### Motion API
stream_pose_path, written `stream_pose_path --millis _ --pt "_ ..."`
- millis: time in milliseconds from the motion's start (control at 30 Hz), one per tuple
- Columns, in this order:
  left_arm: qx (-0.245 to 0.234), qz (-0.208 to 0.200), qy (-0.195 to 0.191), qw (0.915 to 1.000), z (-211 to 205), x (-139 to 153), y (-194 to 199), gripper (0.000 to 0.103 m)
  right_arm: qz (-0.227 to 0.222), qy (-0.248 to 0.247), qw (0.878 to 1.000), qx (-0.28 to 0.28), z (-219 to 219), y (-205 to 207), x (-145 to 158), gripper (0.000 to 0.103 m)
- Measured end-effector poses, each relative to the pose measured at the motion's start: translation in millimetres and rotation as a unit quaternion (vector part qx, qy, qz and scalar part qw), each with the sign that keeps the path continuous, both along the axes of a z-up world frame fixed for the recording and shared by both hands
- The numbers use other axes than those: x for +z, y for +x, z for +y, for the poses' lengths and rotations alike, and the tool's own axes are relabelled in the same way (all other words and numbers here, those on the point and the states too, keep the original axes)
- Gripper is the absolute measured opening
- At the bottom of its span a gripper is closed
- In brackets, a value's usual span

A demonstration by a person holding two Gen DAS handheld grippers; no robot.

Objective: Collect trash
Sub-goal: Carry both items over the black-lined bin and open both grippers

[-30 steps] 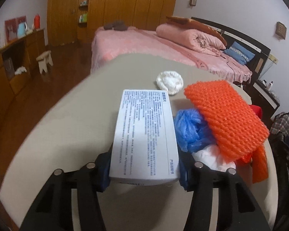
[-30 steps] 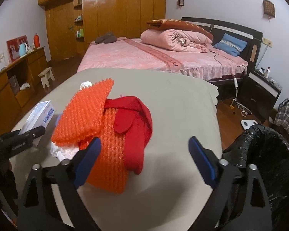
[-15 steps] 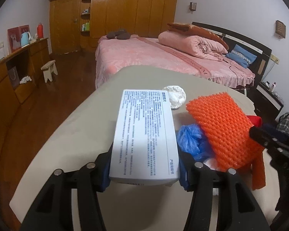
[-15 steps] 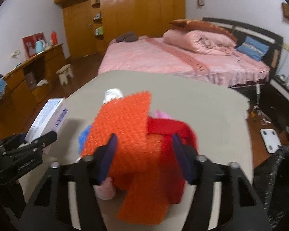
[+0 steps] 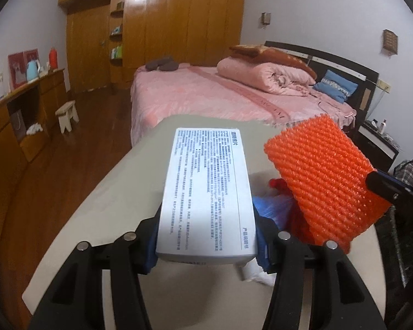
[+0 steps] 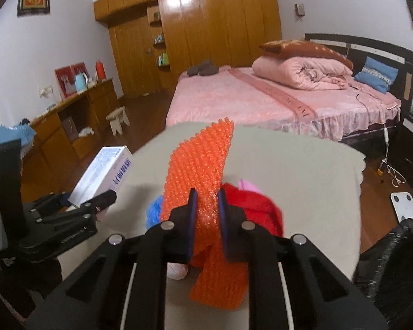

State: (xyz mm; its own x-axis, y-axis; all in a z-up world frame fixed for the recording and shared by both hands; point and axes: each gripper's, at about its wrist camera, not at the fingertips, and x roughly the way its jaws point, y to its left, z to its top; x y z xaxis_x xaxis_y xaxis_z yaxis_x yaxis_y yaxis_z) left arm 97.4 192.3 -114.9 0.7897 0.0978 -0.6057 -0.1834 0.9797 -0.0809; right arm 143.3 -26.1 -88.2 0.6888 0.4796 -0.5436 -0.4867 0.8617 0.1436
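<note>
- Your left gripper [image 5: 206, 236] is clamped on the white box [image 5: 208, 192], which sits centre frame in the left view, lifted above the table [image 5: 102, 214].
- Your right gripper [image 6: 208, 211] is pinching the orange mesh [image 6: 199, 165] mid-sheet; it stands centre frame in the right view, its lower end hanging loose.
- Carry both to the black bin [image 6: 393, 258], lower right of the right view. Lift the mesh high enough that its tail clears the red cloth [image 6: 257, 209] and blue bag [image 6: 154, 210].
- Release over the opening only.
- The bin's mouth is cut off by the frame edge, so judge its rim carefully.
- A pale lump under the mesh is too blurred to name.
</note>
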Motion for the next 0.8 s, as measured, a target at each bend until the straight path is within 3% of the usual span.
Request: stream_pose_path --millis 233,400,600,800 --pt "-0.052 -0.029 0.005 0.9982 -53.1 27.9 -2.6 0.054 -0.021 0.006 0.999 -0.045 -58.4 -22.8 25.7 0.014" --pt "-0.111 -0.04 -0.003 0.993 -105.1 36.9 -2.8 0.054 -0.019 0.003 0.995 -0.098 -112.4 -37.0 27.5 0.014" --pt "-0.198 -0.045 -0.014 0.979 -182.2 37.9 -1.6 0.054 -0.007 -0.02 0.984 -0.178 -185.4 -59.5 13.2 0.014" --pt "-0.282 -0.035 -0.031 0.9583 -261.8 28.6 3.3 0.054 0.015 -0.037 0.969 -0.244 -242.1 -77.6 -13.7 0.014"
